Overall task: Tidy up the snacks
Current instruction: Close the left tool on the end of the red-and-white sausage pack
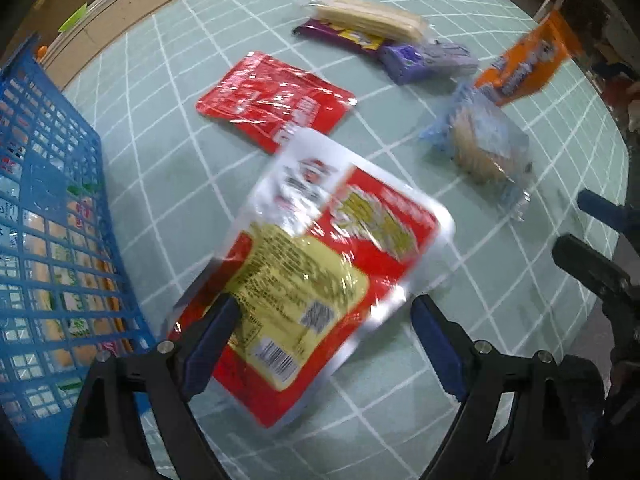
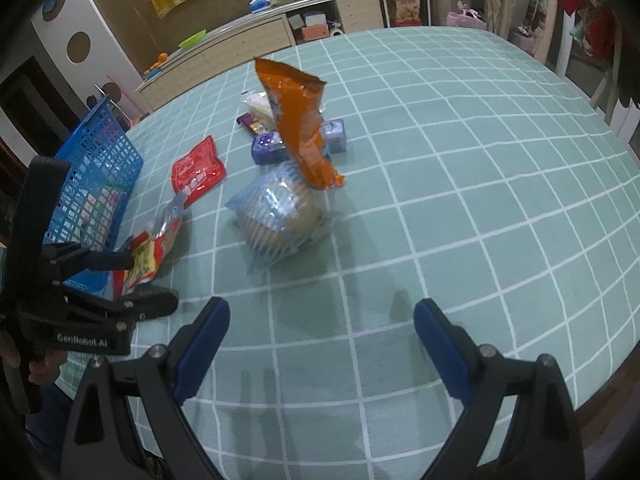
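Observation:
A red, yellow and white snack pack (image 1: 320,264) lies blurred between the fingers of my left gripper (image 1: 324,316), whose jaws stand wide open around it. It also shows in the right wrist view (image 2: 152,248), next to the left gripper (image 2: 132,280). A blue basket (image 1: 52,216) with packs inside stands at the left (image 2: 100,168). My right gripper (image 2: 322,320) is open and empty above the green checked cloth (image 2: 480,200). It shows at the right edge of the left wrist view (image 1: 592,232).
On the cloth lie a flat red pouch (image 1: 272,100), a clear-blue biscuit pack (image 1: 480,144), an orange bag (image 1: 528,64) standing upright (image 2: 300,124), purple packs (image 1: 428,60) and a wafer pack (image 1: 372,20). Shelves and boxes (image 2: 320,12) stand behind the table.

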